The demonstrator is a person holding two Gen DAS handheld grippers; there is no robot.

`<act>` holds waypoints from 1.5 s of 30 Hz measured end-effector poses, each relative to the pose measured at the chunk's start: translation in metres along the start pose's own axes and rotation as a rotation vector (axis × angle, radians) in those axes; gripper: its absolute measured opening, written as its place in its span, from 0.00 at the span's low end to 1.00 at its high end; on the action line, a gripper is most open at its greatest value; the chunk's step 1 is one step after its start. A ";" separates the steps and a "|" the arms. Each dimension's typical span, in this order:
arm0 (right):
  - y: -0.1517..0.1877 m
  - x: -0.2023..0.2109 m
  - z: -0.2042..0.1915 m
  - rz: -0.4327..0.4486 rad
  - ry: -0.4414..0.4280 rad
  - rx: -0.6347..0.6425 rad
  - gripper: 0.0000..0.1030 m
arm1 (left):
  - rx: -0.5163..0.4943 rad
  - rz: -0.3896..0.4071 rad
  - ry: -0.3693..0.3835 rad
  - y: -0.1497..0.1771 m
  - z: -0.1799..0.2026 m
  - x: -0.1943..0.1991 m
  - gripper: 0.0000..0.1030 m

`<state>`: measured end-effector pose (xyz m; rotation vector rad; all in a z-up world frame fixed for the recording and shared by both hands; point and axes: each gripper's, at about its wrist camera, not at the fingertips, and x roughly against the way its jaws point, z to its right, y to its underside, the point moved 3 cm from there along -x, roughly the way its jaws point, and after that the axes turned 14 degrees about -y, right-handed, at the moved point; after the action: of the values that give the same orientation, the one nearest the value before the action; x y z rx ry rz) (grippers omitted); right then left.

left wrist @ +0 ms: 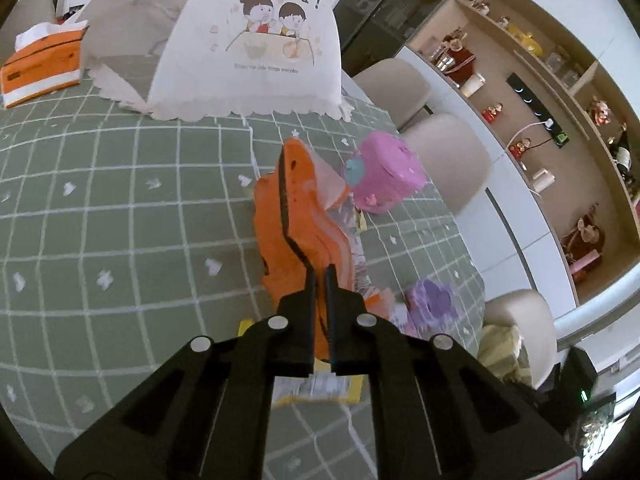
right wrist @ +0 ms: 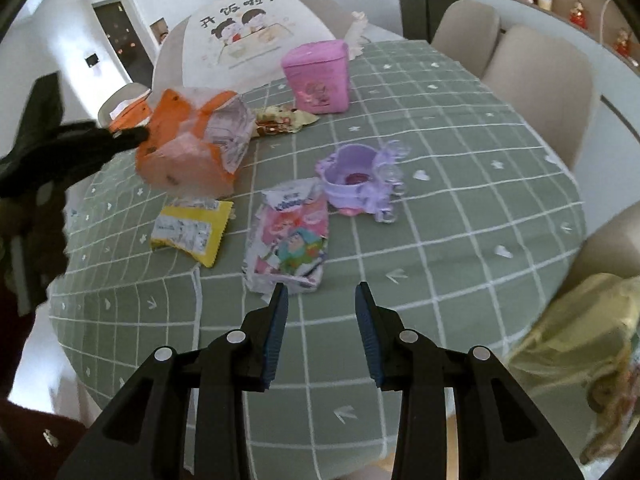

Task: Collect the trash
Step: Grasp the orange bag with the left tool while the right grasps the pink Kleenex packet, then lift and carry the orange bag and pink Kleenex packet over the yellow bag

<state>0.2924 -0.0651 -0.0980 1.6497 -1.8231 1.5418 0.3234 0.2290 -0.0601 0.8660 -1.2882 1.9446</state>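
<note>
An orange plastic bag point(left wrist: 288, 216) stands open on the green checked tablecloth point(left wrist: 120, 220). My left gripper point(left wrist: 321, 276) is shut on the bag's near rim. In the right wrist view the same bag point(right wrist: 180, 152) is held from the left by that gripper point(right wrist: 136, 136). My right gripper point(right wrist: 322, 300) is open and empty, with its left fingertip just in front of a crumpled pink snack wrapper point(right wrist: 290, 240). A yellow wrapper point(right wrist: 192, 232) lies left of the pink one. A small brown-and-yellow wrapper point(right wrist: 280, 120) lies behind the bag.
A pink box point(right wrist: 318, 76) and a small purple toy bin point(right wrist: 356, 180) stand on the table. A white mesh food cover point(left wrist: 248, 40) and an orange tissue box point(left wrist: 44, 64) sit at the far side. Beige chairs point(left wrist: 444, 160) line the right edge.
</note>
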 end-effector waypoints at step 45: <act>-0.038 -0.014 -0.013 0.127 0.130 0.029 0.08 | 0.033 -0.161 -0.025 0.043 -0.044 -0.027 0.43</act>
<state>0.3232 -0.0396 -0.0835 1.4335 -1.8773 1.6919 0.2965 0.2531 -0.1171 0.9825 -1.1660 1.8387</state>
